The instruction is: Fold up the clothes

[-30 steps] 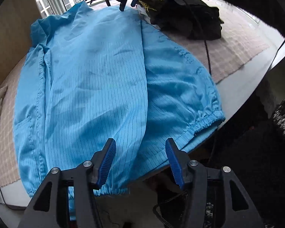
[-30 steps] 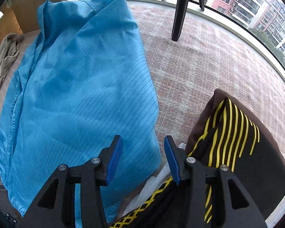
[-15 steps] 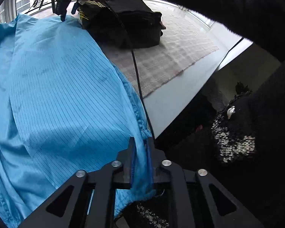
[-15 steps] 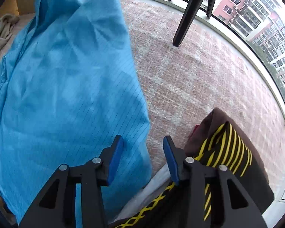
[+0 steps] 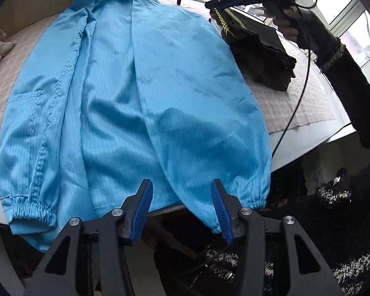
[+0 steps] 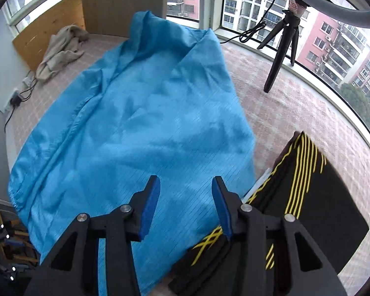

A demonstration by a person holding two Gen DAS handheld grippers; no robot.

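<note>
While the blue jacket [image 5: 145, 93] lies spread on the tabletop [image 5: 305, 138] with both sleeves folded inward, its cuffed hem hangs over the edge just ahead of my left tool [image 5: 181, 208], whose jaws stand wide and empty. My right tool [image 6: 185, 206] hovers equally wide over the jacket's far shoulder, with a folded black-and-yellow garment [image 6: 308, 197] just to its right.

i see a white platform [image 5: 305, 140] under a pinkish checked mat [image 6: 296, 113]; on the mat lie the blue jacket [image 5: 135, 98], black-and-yellow folded clothes [image 6: 315, 197], a beige cloth [image 6: 59, 49], a tripod [image 6: 281, 46].
</note>
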